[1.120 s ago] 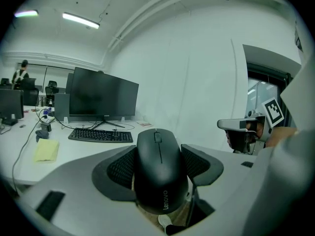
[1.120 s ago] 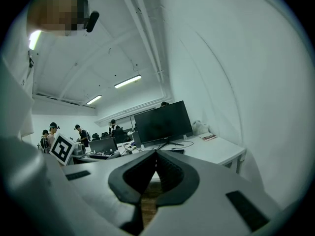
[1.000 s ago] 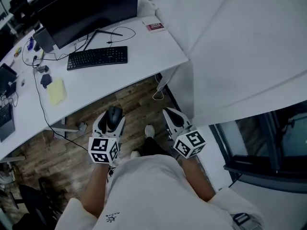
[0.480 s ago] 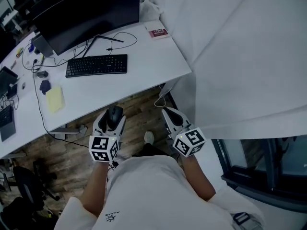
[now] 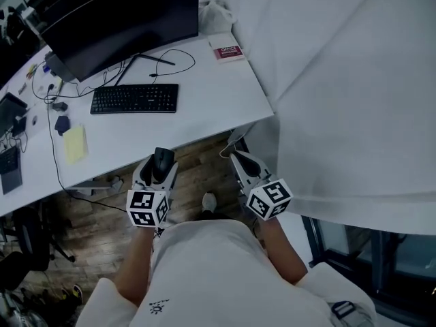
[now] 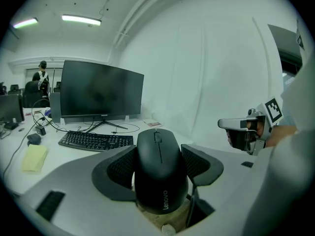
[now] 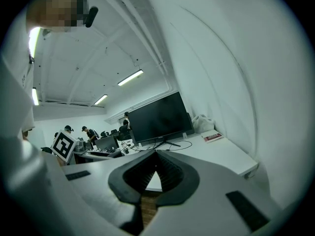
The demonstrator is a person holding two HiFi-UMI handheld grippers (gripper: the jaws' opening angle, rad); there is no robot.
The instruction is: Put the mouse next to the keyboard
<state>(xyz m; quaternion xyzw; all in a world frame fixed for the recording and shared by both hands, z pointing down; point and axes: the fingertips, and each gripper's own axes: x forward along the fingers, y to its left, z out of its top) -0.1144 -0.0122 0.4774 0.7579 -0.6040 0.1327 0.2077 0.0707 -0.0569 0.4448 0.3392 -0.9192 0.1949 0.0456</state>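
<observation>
The left gripper (image 5: 159, 165) clamps the mouse (image 5: 162, 161) by its sides, well apart from the keyboard (image 5: 134, 98). The keyboard lies ahead and slightly left, long axis crosswise. The right gripper (image 5: 243, 164), jaws together and empty, is farther from the keyboard.

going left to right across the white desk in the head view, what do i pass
yellow notepad → black keyboard → red and white booklet
</observation>
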